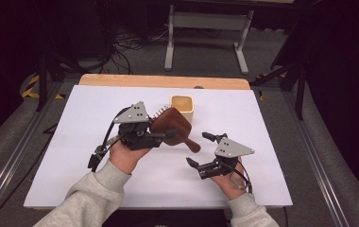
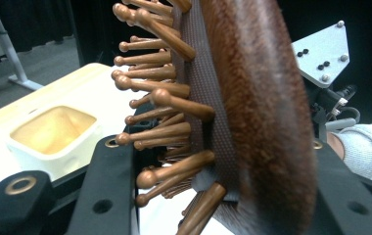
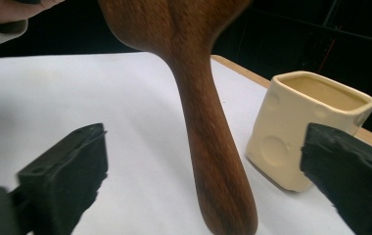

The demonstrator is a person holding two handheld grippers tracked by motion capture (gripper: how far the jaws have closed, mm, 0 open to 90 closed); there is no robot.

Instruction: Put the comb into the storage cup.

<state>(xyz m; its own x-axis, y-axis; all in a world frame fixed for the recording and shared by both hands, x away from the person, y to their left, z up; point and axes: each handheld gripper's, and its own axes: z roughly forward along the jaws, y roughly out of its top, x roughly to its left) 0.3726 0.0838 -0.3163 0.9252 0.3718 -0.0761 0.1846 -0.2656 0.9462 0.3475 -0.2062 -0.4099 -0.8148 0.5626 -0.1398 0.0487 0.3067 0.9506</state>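
Hairbrush (image 1: pixel 170 125) head sits pinched in your left gripper (image 1: pixel 161 136), raised over the white table (image 1: pixel 73 161) beside the cream cup (image 1: pixel 182 107). Your right gripper (image 1: pixel 200 151) has its jaws spread; centre them on the handle and close squarely before the left lets go.

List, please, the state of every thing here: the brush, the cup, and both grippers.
Brush: held by its head in the left gripper, lifted, bristles facing away from the person, handle free.
Cup: upright on the table, looks empty.
Left gripper: shut on the brush.
Right gripper: open, holding nothing, jaws either side of the brush handle.
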